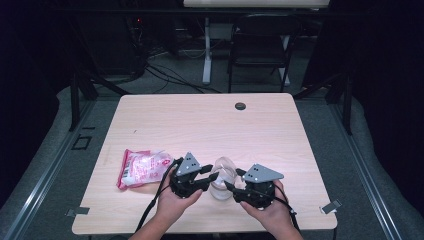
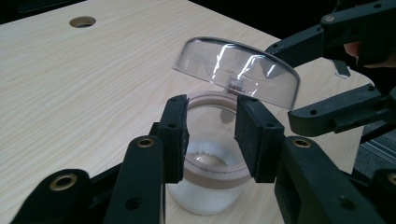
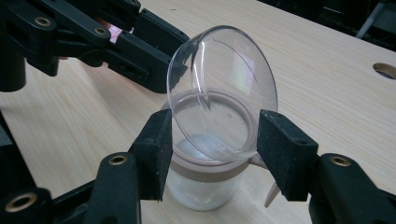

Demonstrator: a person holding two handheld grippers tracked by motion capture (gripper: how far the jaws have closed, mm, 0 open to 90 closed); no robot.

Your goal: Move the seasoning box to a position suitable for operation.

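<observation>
- A clear jar (image 1: 222, 187) with a tan collar stands near the worktop's (image 1: 200, 120) front edge, about midway along it, between the two hand-held grippers.
- Its clear domed lid (image 2: 238, 72) is hinged up and tilted above the mouth.
- The left hand-held gripper (image 2: 211, 135) has its jaws partly apart on either side of the jar's collar; the pads are not pressing it.
- The right hand-held gripper (image 3: 214, 151) stands wide apart around the collar and lid, gripping nothing.
- A pink and white packet (image 1: 142, 167) lies near the front left corner.
</observation>
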